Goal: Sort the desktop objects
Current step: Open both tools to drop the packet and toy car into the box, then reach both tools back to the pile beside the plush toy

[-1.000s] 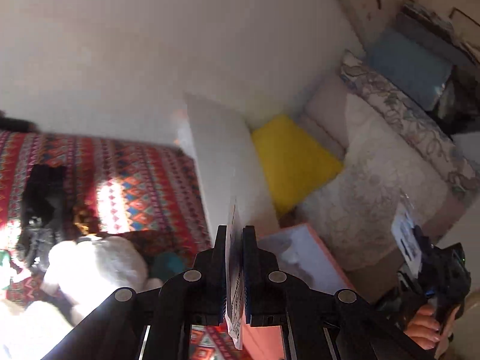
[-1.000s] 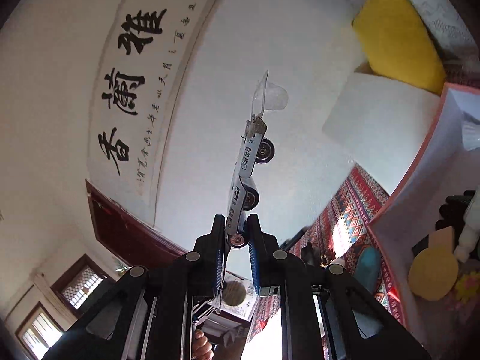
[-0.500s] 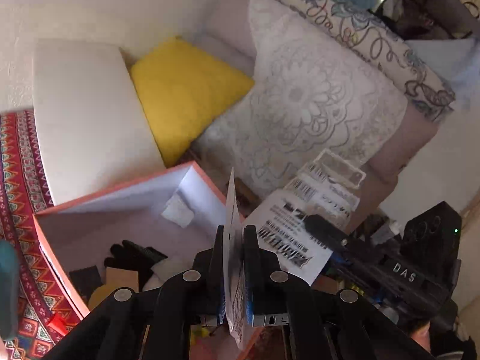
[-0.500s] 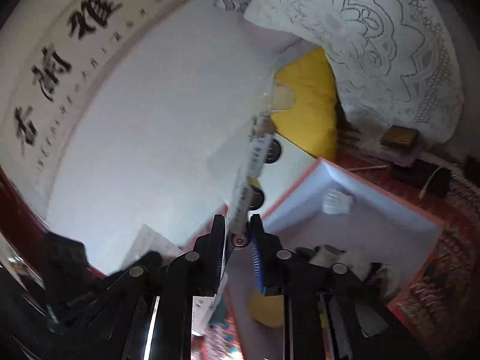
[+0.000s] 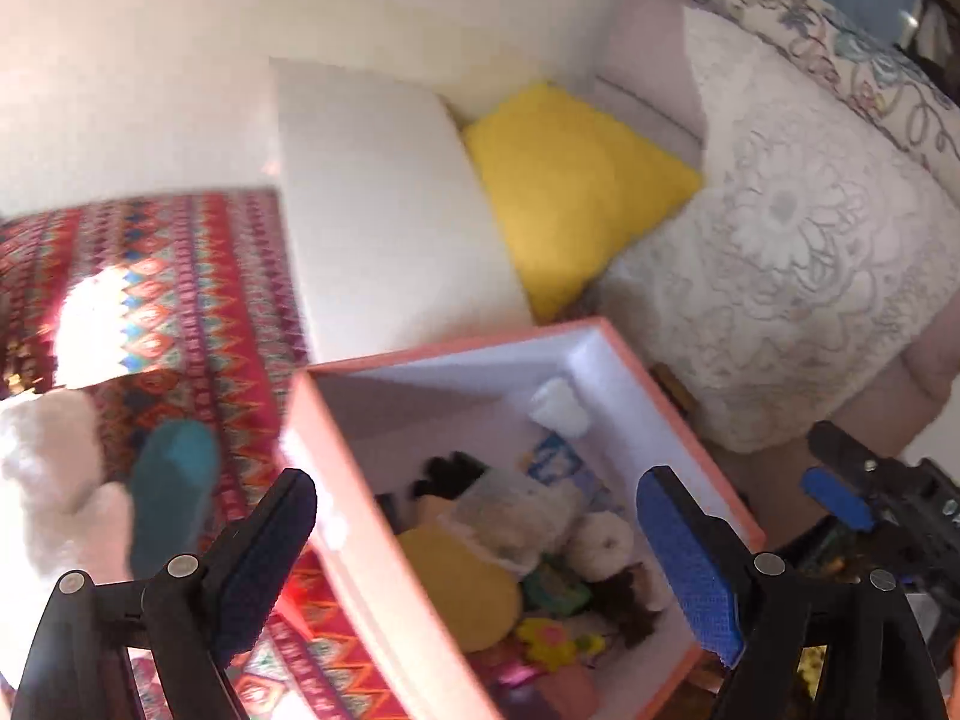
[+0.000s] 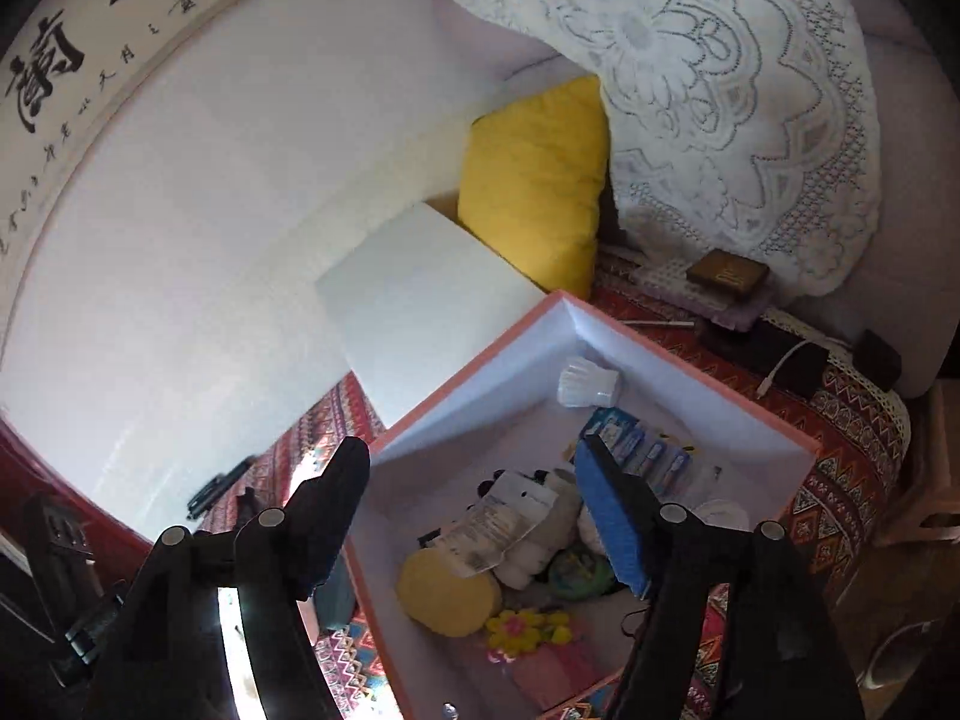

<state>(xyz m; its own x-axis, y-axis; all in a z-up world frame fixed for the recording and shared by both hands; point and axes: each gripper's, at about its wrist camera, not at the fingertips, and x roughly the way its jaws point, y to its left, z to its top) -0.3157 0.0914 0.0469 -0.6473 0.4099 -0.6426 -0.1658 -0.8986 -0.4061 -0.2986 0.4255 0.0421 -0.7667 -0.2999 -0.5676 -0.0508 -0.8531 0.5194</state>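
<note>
A pink box with white inner walls stands on the patterned cloth and holds several small items. A printed card packet lies on top of a white plush. A blue blister pack lies near the back wall, beside a white ribbed piece. A yellow disc sits at the front. My left gripper hangs open over the box, nothing between its fingers. My right gripper is open above the box too, and one of its blue pads shows in the left wrist view.
A white foam block and a yellow cushion sit behind the box, against a lace-covered sofa. A teal object and white plush lie left on the red cloth. A small brown box and cables lie right.
Both grippers have swung down over the pink box and opened. The card packets they were pinching are out of the jaws, and packets now lie in the box.
</note>
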